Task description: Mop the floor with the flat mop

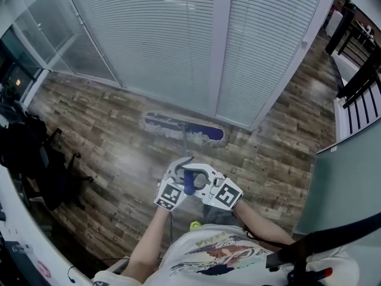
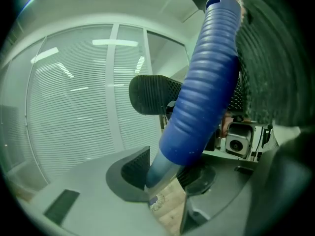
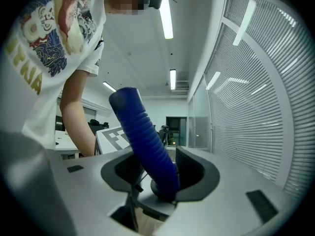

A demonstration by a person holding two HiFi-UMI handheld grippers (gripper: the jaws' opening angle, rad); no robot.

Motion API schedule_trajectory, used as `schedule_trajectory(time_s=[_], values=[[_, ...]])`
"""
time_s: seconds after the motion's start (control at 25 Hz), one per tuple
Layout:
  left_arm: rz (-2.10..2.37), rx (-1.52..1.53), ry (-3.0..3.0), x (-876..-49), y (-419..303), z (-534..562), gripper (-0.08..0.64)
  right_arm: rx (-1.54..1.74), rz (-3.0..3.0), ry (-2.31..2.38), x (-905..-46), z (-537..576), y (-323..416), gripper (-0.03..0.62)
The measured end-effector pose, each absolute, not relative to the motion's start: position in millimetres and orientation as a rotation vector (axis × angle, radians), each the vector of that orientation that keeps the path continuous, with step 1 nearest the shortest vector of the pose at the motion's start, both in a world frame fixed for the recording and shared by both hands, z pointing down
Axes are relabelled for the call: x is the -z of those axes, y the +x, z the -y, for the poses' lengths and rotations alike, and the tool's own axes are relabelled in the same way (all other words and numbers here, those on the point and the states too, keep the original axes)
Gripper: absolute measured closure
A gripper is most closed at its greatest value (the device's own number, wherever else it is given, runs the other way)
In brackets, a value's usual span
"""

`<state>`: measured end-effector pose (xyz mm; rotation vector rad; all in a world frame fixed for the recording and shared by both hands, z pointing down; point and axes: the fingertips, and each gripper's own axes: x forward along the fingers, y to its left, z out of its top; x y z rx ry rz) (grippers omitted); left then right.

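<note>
Left claw is partly closed, gripping the mop handle where the ribbed blue sleeve gives way to a paler, smooth shaft. Its dark ribbed pads sit either side of that shaft, the left one hard against it. Right claw is a little wider and clamped on the blue sleeve itself; the sleeve lies against the right-hand pad, with the left pad close on its other side. Claw bodies are smooth grey plastic with scooped, curved jaws, and each carries a white cube printed with black squares. The sleeve is thick, round and ringed with fine ridges. The two claws sit close together, well back from the blinds, and the handle slopes down toward them. The mop head lies flat on the floor at the foot of the blinds: long and narrow, with a blue pad and a pale shaggy fringe. The floor is wood-look planks in mixed browns, with a dull sheen. The blinds are white, thin horizontal slats set between pale upright posts.
</note>
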<state>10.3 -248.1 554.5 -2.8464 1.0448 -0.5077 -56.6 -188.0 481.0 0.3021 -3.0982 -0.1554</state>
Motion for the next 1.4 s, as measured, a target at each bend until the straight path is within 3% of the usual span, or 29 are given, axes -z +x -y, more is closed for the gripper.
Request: schedule_trajectory(time_s=[0.24,0.52,1.04,1.4], values=[[-1.060,0.533,-2.848,-551,7,324,0.446,0.160,3.119,0.317,-476,265,-59,0.407],[-1.064,0.544,-2.857,-551,8,291,0.446,0.101,3.111,0.331,-477,233,-58,0.407],[-1.094,0.524,-2.864,-551,4,47,0.445,0.079,3.084,0.294,-479,-12,-62,0.408],[-1.173,0.541,-2.841,-549,54,-91,0.445,0.122,3.081,0.195,-476,-153,-8,0.407]])
